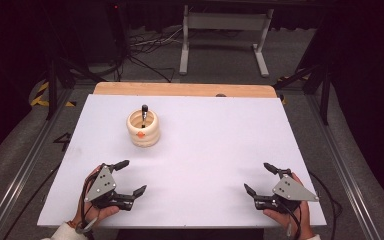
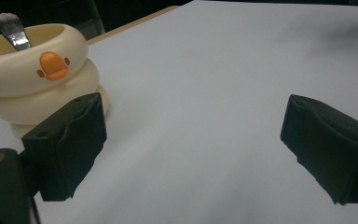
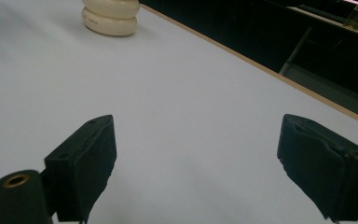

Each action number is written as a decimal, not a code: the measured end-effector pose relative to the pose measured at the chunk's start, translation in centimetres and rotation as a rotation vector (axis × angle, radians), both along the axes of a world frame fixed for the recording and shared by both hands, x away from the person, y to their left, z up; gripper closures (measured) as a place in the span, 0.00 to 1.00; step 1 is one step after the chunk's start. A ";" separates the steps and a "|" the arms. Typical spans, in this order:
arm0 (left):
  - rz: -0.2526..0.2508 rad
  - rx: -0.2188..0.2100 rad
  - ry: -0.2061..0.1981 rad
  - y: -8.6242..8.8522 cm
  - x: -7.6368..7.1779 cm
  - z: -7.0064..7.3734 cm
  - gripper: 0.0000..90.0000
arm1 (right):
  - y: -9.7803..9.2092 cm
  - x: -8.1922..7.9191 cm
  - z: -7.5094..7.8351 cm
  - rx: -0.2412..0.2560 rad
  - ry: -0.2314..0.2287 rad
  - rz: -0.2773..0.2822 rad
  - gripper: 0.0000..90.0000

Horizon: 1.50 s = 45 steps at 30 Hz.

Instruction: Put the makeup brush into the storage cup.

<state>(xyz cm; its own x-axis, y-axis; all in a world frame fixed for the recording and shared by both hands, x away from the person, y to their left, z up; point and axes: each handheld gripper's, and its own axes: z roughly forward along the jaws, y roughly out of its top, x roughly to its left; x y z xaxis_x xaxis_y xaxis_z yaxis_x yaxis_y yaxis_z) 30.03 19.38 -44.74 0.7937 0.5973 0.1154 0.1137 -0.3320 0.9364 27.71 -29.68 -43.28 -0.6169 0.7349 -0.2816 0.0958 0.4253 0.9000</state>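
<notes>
At the near edge of the table [image 1: 200, 150], the left gripper [image 1: 131, 177] rests low in the person's left hand [image 1: 92, 212], with its jaws spread wide apart and nothing between them; in the left gripper view the two black pads [image 2: 70, 144] stand far from each other over bare white surface. On the other side of the near edge, well apart from the first, the right gripper [image 1: 258, 178] sits in the right hand [image 1: 285, 215], and its jaws are also wide open and hold nothing; the right gripper view shows only white table top between its pads [image 3: 86, 163]. Both grippers point inward and forward, toward the middle of the table. Farther away, in the left half of the table and nearer to the left gripper, stands the cream holder [image 1: 143, 129], made like stacked rings with a small orange duck beak on its front; it is upright. Inside it a brush [image 1: 144, 114] stands with the bristles up, leaning a little against the rim. Beyond the holder, the wooden far edge [image 1: 185, 89] of the table shows; behind it lie the dark floor, some cables and a white metal frame [image 1: 225, 30].
</notes>
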 end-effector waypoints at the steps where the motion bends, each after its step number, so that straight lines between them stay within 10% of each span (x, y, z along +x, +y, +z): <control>1: 0.002 -0.005 0.004 -0.1 -0.1 -0.1 0.09 | 0.0 0.0 0.0 0.000 -0.001 -0.001 0.14; 45: -0.033 -0.003 -0.005 -0.6 -1.0 0.2 0.09 | 0.2 -0.2 0.1 -0.010 -0.008 0.004 0.15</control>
<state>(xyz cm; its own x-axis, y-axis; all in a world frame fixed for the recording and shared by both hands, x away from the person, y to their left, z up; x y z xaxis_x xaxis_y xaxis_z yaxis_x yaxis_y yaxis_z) 29.07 18.83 -44.58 0.8124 0.5712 0.1175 0.0985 -0.3330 0.9378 27.52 -29.52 -43.15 -0.6175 0.7297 -0.2938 0.0872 0.4347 0.8963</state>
